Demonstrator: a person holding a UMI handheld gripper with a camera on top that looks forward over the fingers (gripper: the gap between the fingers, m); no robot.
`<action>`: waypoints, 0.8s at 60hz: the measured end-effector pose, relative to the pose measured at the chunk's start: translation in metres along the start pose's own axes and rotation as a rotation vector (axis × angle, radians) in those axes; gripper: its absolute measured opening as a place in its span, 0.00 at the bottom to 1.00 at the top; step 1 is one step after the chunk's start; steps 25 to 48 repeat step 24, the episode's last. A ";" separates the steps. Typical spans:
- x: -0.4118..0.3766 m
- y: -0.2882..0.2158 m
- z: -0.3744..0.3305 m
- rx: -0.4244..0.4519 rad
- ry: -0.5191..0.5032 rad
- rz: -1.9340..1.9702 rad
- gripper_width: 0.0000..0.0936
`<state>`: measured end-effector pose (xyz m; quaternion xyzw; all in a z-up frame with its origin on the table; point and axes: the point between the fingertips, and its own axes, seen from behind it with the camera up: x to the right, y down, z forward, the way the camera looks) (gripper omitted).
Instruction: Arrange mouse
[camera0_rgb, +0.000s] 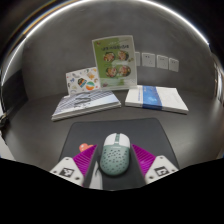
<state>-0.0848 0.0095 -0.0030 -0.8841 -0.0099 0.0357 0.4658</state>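
mouse (113, 154) between open tongs (113, 158), books (155, 98) beyond

Pale perforated mouse (113, 154), dark mat (112, 133), magenta tool pads (145, 158).

A dark grey flat mouse mat (95, 133) lies near the front edge of the grey desk (30, 140). Behind it, a striped book (85, 106) lies flat beside a white and blue book (154, 97). At the back edge, a green picture book (115, 61) stands against the wall, with a small colourful card (82, 81) leaning beside it.
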 end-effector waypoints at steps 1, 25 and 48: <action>-0.002 0.000 -0.005 -0.001 -0.007 0.002 0.80; 0.019 0.044 -0.131 0.023 0.088 0.100 0.89; 0.019 0.044 -0.131 0.023 0.088 0.100 0.89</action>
